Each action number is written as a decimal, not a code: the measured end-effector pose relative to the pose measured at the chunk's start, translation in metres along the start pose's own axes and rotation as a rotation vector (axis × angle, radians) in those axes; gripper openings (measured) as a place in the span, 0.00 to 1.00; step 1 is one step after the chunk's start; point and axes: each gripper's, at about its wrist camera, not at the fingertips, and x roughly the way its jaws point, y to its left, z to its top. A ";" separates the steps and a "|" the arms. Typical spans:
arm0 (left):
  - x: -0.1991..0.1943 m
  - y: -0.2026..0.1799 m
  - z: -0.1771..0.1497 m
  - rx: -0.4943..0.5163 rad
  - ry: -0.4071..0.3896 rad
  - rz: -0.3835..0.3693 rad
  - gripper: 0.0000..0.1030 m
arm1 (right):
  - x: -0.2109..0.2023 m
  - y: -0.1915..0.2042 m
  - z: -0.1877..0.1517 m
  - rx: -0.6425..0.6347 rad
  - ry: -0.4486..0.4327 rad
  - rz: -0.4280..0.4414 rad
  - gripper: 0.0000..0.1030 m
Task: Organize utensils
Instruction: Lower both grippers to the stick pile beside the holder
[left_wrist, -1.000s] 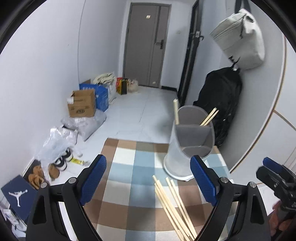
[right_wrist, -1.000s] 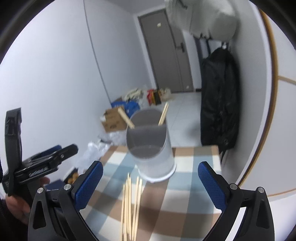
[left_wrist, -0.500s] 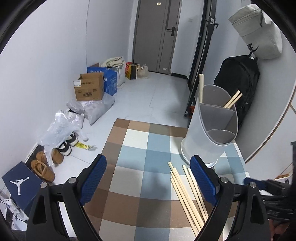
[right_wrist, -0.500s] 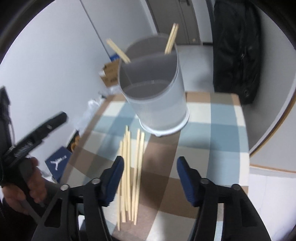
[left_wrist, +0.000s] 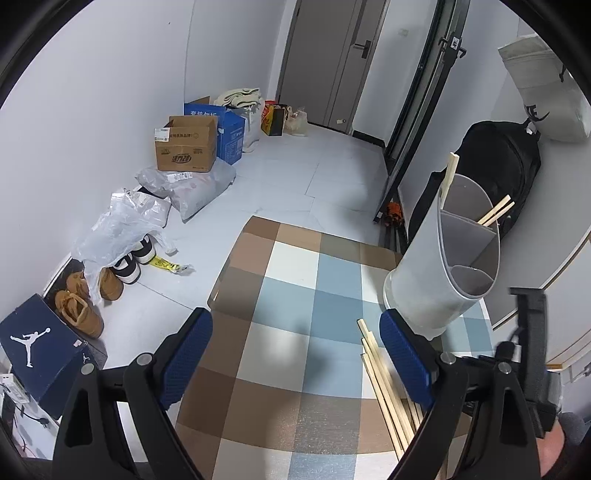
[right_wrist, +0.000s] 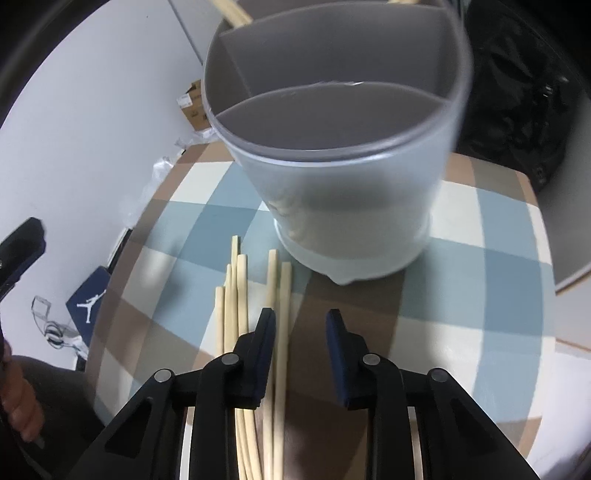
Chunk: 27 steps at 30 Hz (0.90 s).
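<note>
Loose chopsticks (right_wrist: 236, 332) before grey divided holder (right_wrist: 347, 206): right gripper (right_wrist: 301, 347) over them, jaws closing, one stick between, ungripped; left gripper (left_wrist: 295, 365) wide, empty.

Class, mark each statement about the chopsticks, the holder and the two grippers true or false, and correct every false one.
1. The loose chopsticks lie on the checked cloth. True.
2. The grey holder has one undivided space. False: partitions split it into compartments.
3. The holder is empty. False: chopsticks already stand in it.
4. The left gripper holds nothing. True.
5. The right gripper, closing, has a chopstick between its jaws. True.
</note>
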 end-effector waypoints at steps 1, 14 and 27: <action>0.000 0.001 0.000 -0.004 0.003 0.000 0.86 | 0.004 0.002 0.001 -0.004 0.008 -0.009 0.26; 0.000 0.015 0.004 -0.057 0.008 0.011 0.86 | 0.022 0.026 0.007 -0.115 0.018 -0.183 0.22; -0.001 0.023 0.002 -0.074 0.005 0.018 0.86 | 0.023 0.036 0.014 -0.085 0.034 -0.203 0.06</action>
